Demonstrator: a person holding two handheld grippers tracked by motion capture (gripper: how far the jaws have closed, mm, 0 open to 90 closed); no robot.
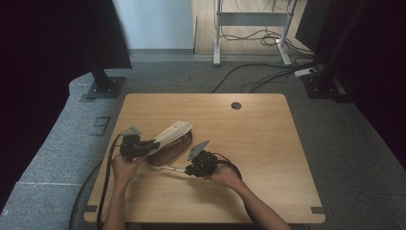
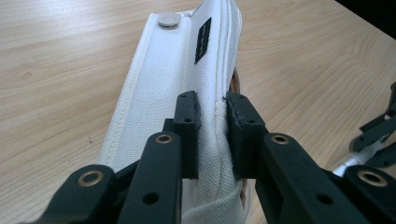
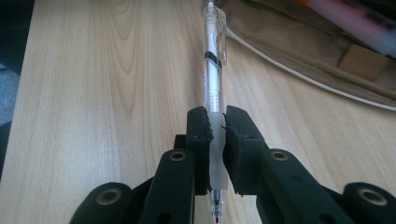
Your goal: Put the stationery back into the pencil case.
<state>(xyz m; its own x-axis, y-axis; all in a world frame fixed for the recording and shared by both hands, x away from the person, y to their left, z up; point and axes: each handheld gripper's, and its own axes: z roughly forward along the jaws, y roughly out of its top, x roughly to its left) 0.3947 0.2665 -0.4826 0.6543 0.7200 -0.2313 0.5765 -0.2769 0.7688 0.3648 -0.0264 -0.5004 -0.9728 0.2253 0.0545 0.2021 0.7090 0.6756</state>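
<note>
A cream fabric pencil case [image 1: 168, 139] lies open on the wooden table [image 1: 258, 143], its lid flap raised. My left gripper [image 1: 152, 143] is shut on that flap [image 2: 187, 79], pads pinching the white canvas near its zip edge. A snap button [image 2: 168, 19] and a small black label [image 2: 202, 39] show on the flap. My right gripper [image 1: 187, 169] is shut on a clear plastic pen [image 3: 213, 70], which points toward the case with its tip back at the jaws. In the right gripper view the case's tan lining [image 3: 299, 51] holds a pink marker [image 3: 355, 21] and a brown block [image 3: 364, 63].
A round cable hole [image 1: 236, 105] sits near the table's far edge. Beyond the table stand a black stand base [image 1: 103, 86], a white desk frame [image 1: 251, 33] and floor cables [image 1: 268, 72]. Bare tabletop stretches to the right.
</note>
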